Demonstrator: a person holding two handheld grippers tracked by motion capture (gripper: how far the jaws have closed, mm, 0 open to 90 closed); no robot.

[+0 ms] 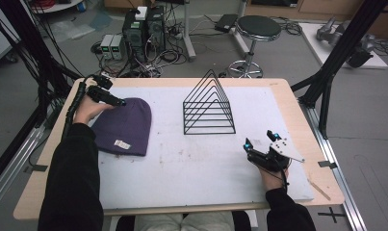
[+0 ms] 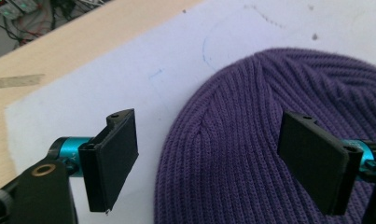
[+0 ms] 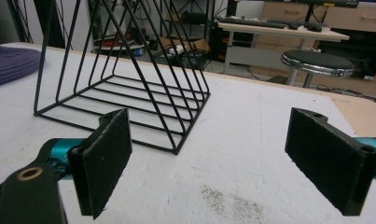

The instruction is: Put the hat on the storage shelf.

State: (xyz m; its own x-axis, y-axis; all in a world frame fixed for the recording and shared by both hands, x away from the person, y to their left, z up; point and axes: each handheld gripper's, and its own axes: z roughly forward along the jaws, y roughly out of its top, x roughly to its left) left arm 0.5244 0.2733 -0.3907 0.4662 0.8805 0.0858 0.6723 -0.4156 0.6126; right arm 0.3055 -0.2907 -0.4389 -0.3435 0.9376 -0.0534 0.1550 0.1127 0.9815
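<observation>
One purple beanie [image 1: 122, 126], one black wire rack [image 1: 209, 105], and my two grippers — that's the count on this table. My left gripper [image 1: 115, 100] is up at the far left, jaws spread wide with nothing between them, hovering at the crown edge of the beanie; in my left gripper view the ribbed purple knit [image 2: 269, 140] sits under and between my pads [image 2: 113, 158], but I can't tell if they touch it. The beanie lies flat on the left side of the white mat [image 1: 201, 168], a small white label [image 1: 122, 144] near its hem.

My right gripper [image 1: 260, 144] is at the near right, jaws wide apart too, holding nothing. Along my right gripper view, the wire rack [image 3: 125, 79] stands ahead and to the left, triangular frames in a row, well apart from my fingers [image 3: 104, 158]. A brownish smudge [image 3: 227, 196] marks the mat right in front.

The mat covers a light wooden table [image 1: 297, 103]. Beyond it, a black round stool [image 1: 257, 29], computer boxes [image 1: 143, 29] with tangled cables on a grey floor, and black frame posts [image 1: 333, 62] on the right.
</observation>
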